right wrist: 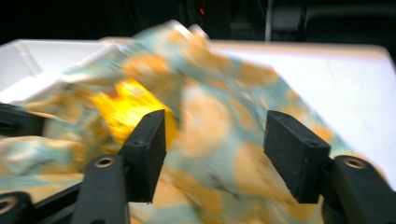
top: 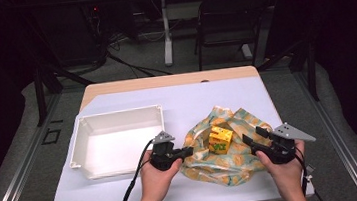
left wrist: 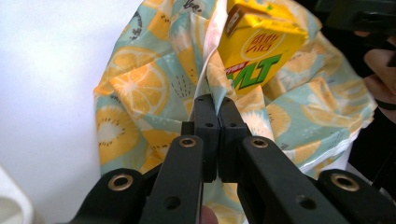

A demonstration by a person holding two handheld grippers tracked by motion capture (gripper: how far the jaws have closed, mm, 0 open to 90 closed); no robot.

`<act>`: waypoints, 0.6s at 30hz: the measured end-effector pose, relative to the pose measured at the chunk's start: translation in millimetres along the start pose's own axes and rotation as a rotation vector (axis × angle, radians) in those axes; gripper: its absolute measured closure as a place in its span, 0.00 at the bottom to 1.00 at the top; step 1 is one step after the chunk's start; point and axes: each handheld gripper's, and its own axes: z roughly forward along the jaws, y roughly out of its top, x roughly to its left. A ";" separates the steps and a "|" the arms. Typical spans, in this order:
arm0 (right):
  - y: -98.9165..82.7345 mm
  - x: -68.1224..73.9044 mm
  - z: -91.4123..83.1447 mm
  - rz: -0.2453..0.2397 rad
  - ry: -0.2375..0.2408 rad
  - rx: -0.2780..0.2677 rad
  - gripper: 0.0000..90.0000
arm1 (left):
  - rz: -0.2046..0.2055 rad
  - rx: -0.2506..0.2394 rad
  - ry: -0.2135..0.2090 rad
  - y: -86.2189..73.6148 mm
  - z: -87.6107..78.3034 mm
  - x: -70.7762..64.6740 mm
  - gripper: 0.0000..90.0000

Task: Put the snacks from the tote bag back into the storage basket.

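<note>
One white table (top: 126, 196), dark room.

A white tray (top: 87, 155) is sitting on the white table (top: 236, 94), left of centre. Beyond the table, a dark folding chair (top: 231, 22) is standing on the floor, with cables (top: 127, 60) lying nearby.

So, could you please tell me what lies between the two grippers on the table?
In the high view, the lemon-print cloth with the yellow drink carton on it lies between the left gripper and the right gripper.
</note>
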 end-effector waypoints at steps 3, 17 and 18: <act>-7.5 -3.1 15.0 -0.005 0.047 0.061 0.54 | -0.004 0.009 0.010 -5.6 1.8 1.3 0.98; -16.2 -3.3 47.4 -0.020 0.057 0.159 0.98 | 0.066 0.123 0.141 -37.9 22.1 -1.6 0.99; -17.5 -3.4 48.8 -0.021 0.048 0.170 0.99 | 0.073 0.132 0.148 -39.6 24.0 -2.5 0.99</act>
